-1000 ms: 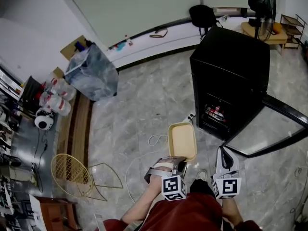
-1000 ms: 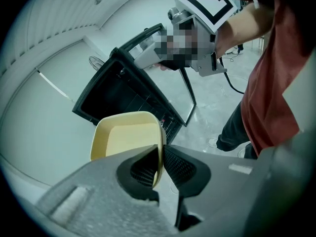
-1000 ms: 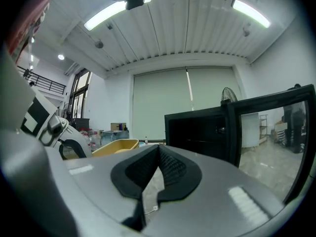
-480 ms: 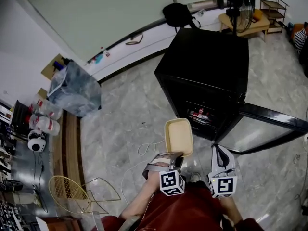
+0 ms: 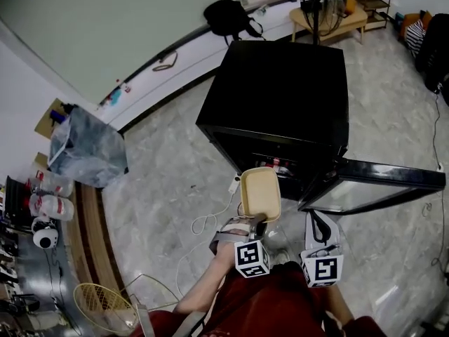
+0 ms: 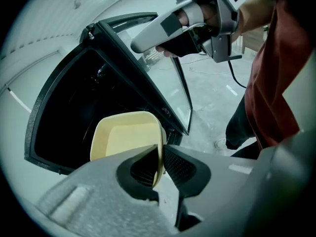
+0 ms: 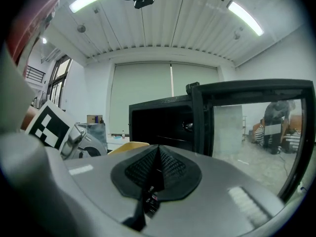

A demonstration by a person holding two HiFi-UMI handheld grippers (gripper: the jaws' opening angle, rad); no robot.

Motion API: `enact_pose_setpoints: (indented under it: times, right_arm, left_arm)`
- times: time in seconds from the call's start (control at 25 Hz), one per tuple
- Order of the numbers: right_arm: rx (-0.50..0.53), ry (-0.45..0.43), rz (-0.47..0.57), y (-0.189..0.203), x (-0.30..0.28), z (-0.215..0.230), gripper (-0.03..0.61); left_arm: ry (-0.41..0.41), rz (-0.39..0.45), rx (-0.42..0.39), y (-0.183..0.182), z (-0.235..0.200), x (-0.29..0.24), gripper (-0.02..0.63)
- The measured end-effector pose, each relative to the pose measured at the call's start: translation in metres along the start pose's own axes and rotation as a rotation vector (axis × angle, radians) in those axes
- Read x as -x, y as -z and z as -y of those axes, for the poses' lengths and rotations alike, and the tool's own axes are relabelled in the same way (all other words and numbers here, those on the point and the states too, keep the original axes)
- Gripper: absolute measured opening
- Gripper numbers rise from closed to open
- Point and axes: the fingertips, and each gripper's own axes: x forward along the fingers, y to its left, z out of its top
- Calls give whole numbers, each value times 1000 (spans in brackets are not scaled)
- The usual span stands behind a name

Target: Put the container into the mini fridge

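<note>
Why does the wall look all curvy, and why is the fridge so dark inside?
Head view: the wide lens bends the straight wall ledge into a curve. Left gripper view: the mini fridge is unlit inside, so it looks black. Right gripper view: the ceiling light glares white.

You have no legible word, brand, number or sign in any view. The cube (image 5: pixel 252 258) on your left gripper (image 5: pixel 257 221) and the cube (image 5: pixel 323 269) on your right gripper (image 5: pixel 319 217) carry only black-and-white square patterns, no letters. The red labels on the cans (image 5: pixel 278 165) in the mini fridge (image 5: pixel 280 90) at twelve o'clock and on the jugs (image 5: pixel 50 206) at nine o'clock are too small to read.
</note>
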Motion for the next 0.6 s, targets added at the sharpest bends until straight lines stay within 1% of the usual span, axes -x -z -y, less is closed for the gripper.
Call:
enact_pose_setpoints:
  times: [0.12,0.28,0.4,0.6]
  right_arm:
    - [-20,41,-26,7,-11,3,0]
    - [-2,99,-63,2,-29,2,0]
    - [-31,141,-67,-3,-45,-4,0]
    - [-33,218,-77,-4,-67,-14,0]
  left_arm:
    - [22,16,-27,4,-10,-17,37]
    - [60,40,-48,13,-26,-36,37]
    - [92,72,-83,17,-36,-48,37]
    - [130,115,-143,29,-53,-72,37]
